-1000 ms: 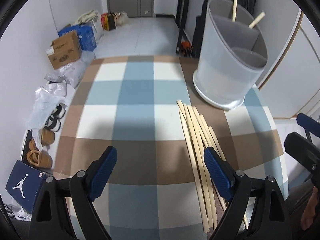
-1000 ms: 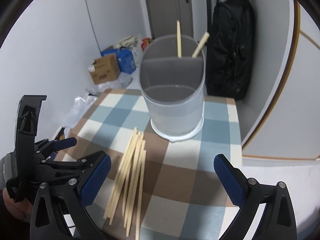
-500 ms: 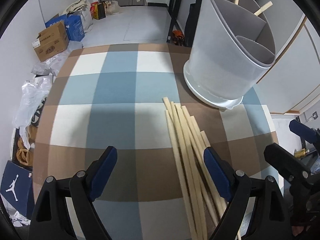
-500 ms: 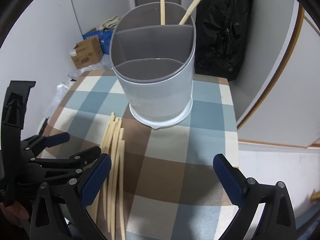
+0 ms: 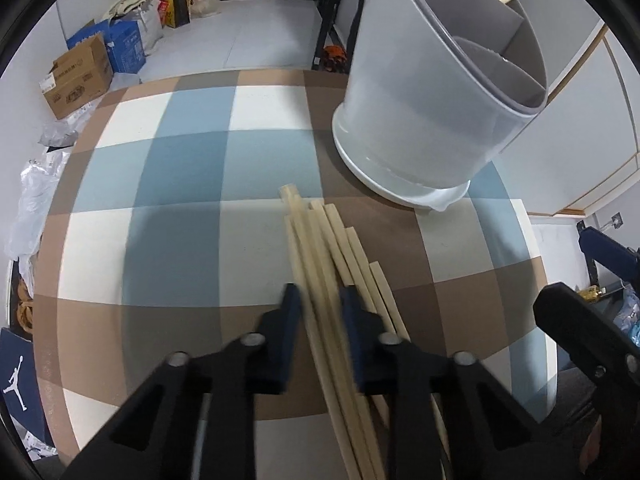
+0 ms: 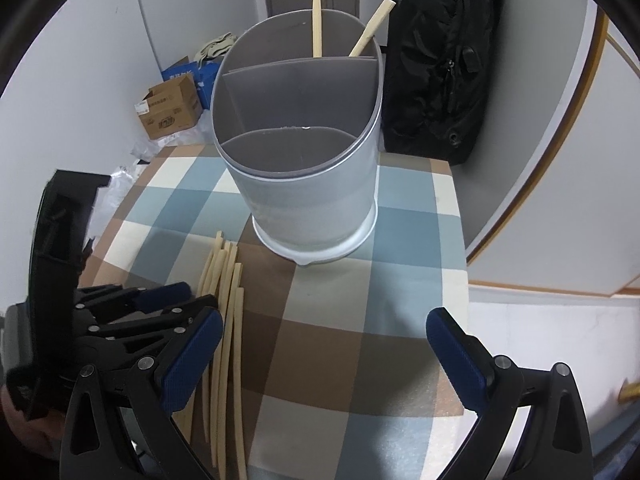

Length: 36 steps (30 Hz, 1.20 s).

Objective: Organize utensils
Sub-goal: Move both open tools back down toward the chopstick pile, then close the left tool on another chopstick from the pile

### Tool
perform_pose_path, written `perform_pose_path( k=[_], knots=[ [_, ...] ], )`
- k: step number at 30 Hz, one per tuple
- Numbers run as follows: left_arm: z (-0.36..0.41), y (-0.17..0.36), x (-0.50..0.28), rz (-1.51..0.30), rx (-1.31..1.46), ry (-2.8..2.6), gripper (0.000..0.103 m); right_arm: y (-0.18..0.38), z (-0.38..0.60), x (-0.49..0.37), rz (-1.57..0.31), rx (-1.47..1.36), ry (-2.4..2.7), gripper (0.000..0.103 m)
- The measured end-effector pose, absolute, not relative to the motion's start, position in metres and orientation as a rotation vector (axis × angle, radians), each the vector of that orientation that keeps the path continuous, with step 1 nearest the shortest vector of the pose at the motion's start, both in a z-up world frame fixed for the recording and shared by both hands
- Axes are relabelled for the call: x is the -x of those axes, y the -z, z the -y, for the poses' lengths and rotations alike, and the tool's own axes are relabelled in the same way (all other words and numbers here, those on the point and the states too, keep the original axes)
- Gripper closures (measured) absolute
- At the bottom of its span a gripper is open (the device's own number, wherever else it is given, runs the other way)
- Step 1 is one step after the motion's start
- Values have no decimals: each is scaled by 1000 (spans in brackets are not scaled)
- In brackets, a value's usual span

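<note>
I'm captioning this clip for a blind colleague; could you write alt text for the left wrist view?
The left gripper, its black jaws with blue pads, closes around a few of the pale wooden chopsticks lying bundled on the blue, brown and cream checked tablecloth. Beyond them stands a grey plastic divided utensil holder with two chopsticks already inside.

Small desk (image 5: 180,184), covered in a checked cloth of blue, cream and brown squares. Lay directly on it: a loose bundle of pale wooden chopsticks (image 5: 320,248), running lengthwise from between the narrowed left jaws forward, ends uneven and splayed. Stood ahead and to the right of those jaws: a grey, partitioned utensil holder (image 5: 432,112) on its white base, just beyond the chopstick tips, apart from them. From the wide-set right jaws, bundle (image 6: 228,292) down left, holder (image 6: 312,188) straight ahead.
</note>
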<state>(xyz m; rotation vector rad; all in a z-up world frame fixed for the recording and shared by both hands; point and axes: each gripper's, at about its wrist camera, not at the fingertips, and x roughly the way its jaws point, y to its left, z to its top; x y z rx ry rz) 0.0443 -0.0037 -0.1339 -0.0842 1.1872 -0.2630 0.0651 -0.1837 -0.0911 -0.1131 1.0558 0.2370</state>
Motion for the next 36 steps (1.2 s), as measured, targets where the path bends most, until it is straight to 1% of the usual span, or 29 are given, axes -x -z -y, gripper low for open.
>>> perform_pose_path(
  k=[4,7,10,15,19,22,25,28,29,30,32,36],
  knots=[
    [-4,133,-41,-1189,148,260,94,91,184,-65,-1055,113,-234,1],
    [-8,128,-42,-1177,177,257,102,91,186,-66,-1061,102,-228,1],
    [-13,125,-41,-1172,220,275,102,92,187,-66,-1068,97,-224,1],
    [-12,126,-38,-1177,188,265,103,95,185,-66,-1074,113,-223,1],
    [-25,126,-45,-1174,208,220,103,99,184,-67,-1083,112,-218,1],
    [-38,129,-60,-1192,280,212,103,100,184,-68,-1083,111,-218,1],
    [-36,128,-74,-1202,273,214,103,99,183,-68,-1075,107,-219,1],
    [-28,128,-86,-1198,253,233,97,97,183,-70,-1062,91,-219,1],
    [-25,129,-90,-1198,241,235,93,97,182,-70,-1060,87,-218,1],
    [-24,130,-91,-1203,235,244,86,97,183,-71,-1060,81,-219,1],
    [-17,136,-94,-1233,222,240,80,96,183,-72,-1059,75,-218,1],
    [-16,141,-101,-1235,206,216,80,96,185,-73,-1060,73,-217,1]
  ],
)
